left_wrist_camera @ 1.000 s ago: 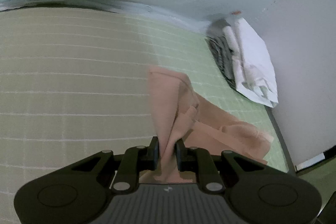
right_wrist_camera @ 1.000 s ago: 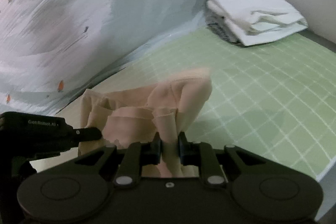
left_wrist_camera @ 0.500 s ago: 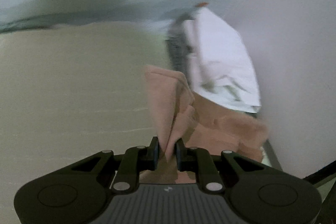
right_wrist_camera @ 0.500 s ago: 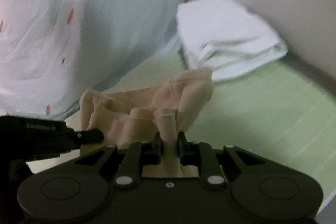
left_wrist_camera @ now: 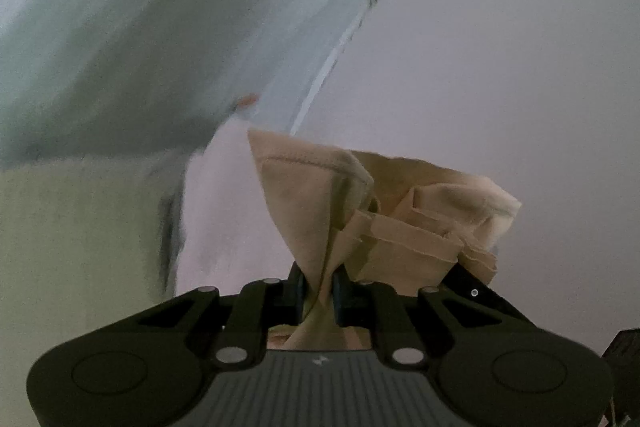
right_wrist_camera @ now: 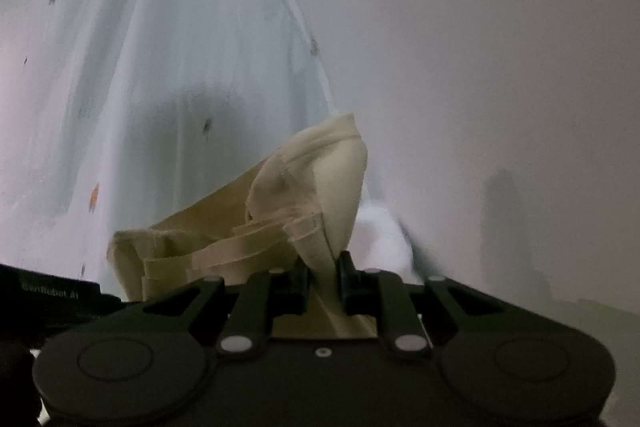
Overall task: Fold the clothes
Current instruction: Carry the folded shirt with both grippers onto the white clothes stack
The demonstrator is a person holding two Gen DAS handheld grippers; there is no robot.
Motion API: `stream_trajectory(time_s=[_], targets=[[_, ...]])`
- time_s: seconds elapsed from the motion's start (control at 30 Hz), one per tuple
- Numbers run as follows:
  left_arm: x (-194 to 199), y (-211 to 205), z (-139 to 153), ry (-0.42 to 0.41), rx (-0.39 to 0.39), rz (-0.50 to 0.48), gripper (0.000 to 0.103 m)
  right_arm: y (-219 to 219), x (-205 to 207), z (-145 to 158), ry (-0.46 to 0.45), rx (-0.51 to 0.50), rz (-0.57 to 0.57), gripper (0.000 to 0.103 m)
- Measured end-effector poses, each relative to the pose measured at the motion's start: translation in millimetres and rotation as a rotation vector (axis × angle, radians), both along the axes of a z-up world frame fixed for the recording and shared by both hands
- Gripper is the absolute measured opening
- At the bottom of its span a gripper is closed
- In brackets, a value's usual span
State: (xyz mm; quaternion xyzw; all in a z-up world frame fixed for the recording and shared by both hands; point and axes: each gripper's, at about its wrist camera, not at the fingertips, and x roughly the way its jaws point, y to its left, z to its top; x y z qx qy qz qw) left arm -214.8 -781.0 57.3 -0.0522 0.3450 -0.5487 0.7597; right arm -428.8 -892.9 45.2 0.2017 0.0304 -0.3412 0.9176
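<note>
— Step in hand? Looked like the lift: beige garment (left_wrist_camera: 320, 203) pinched at one edge by the left gripper (left_wrist_camera: 316, 287), jaws clenched on a twist of cloth at lower centre of the left view, the rest bunched up to the right of it.

— And the other end? Gripped too: right gripper (right_wrist_camera: 323, 277) clamped on another edge of the same garment, lower centre of the right view, cloth sagging away to the lower left. Hung between the two, apparently clear of the bed (left_wrist_camera: 72, 235), a blurred green patch at left.

— Next move? Probably pulling the tongs apart to stretch the cloth flat, then lowering onto the bed; too crumpled for a clean fold as held.

— Containers? None seen. Only a curtain with orange specks (right_wrist_camera: 160, 67) in the upper left and a bare wall (right_wrist_camera: 480, 67) at right, both blurred.
</note>
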Motion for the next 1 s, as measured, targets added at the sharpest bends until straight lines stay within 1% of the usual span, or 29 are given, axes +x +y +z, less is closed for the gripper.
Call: stream_trajectory(time_s=[0.07, 0.13, 0.2, 0.27, 0.33, 0.37, 0.4, 0.47, 0.57, 0.6, 0.67, 0.7, 0.73, 0.77, 0.8, 0.83, 0.87, 0.9, 0.93, 0.97, 1.0], targets=[[25, -33, 1, -0.026, -0.015, 0.022, 0.014, -33, 33, -13, 0.04, 0.001, -0.002, 0.015], [53, -71, -7, -0.036, -0.005, 0.046, 0.014, -67, 68, -30, 0.094, 0.01, -0.005, 0.015], [89, -110, -31, -0.018, 0.046, 0.081, 0.014, -101, 104, -47, 0.147, 0.018, -0.009, 0.015], [119, -146, -66, -0.007, 0.134, 0.121, 0.012, -135, 139, -63, 0.2, 0.027, -0.012, 0.015], [142, -166, -99, 0.03, 0.204, 0.146, 0.012, -168, 174, -80, 0.254, 0.035, -0.015, 0.015], [149, -169, -112, 0.045, 0.208, 0.145, 0.013, -185, 192, -89, 0.28, 0.039, -0.016, 0.016], [155, -170, -124, 0.058, 0.202, 0.139, 0.015, -191, 203, -96, 0.304, 0.028, -0.019, 0.017], [159, -169, -139, 0.075, 0.185, 0.128, 0.016, -192, 216, -108, 0.352, -0.013, -0.024, 0.019], [157, -166, -143, 0.067, 0.166, 0.123, 0.019, -189, 222, -112, 0.389, -0.061, -0.046, 0.022], [157, -166, -142, 0.054, 0.164, 0.121, 0.021, -189, 222, -111, 0.391, -0.063, -0.055, 0.026], [157, -167, -138, 0.028, 0.162, 0.119, 0.023, -191, 217, -108, 0.384, -0.051, -0.077, 0.036], [157, -167, -137, 0.015, 0.161, 0.117, 0.028, -192, 215, -107, 0.379, -0.042, -0.086, 0.039], [154, -162, -131, -0.004, 0.167, 0.123, 0.034, -188, 212, -104, 0.383, -0.046, -0.092, 0.04], [148, -152, -122, -0.035, 0.173, 0.139, 0.049, -183, 209, -102, 0.389, -0.054, -0.098, 0.045], [142, -142, -114, -0.071, 0.179, 0.158, 0.065, -179, 205, -99, 0.396, -0.062, -0.103, 0.056], [134, -130, -105, -0.11, 0.167, 0.174, 0.071, -170, 199, -94, 0.402, -0.073, -0.1, 0.064], [124, -114, -93, -0.156, 0.138, 0.191, 0.081, -159, 194, -88, 0.396, -0.088, -0.086, 0.088], [114, -99, -83, -0.191, 0.113, 0.201, 0.089, -147, 189, -82, 0.384, -0.102, -0.069, 0.101], [104, -84, -73, -0.22, 0.09, 0.209, 0.093, -134, 183, -76, 0.366, -0.122, -0.059, 0.103], [92, -68, -64, -0.242, 0.068, 0.214, 0.099, -120, 176, -70, 0.348, -0.137, -0.053, 0.103], [80, -52, -56, -0.253, 0.052, 0.215, 0.102, -105, 168, -63, 0.331, -0.141, -0.041, 0.103]])
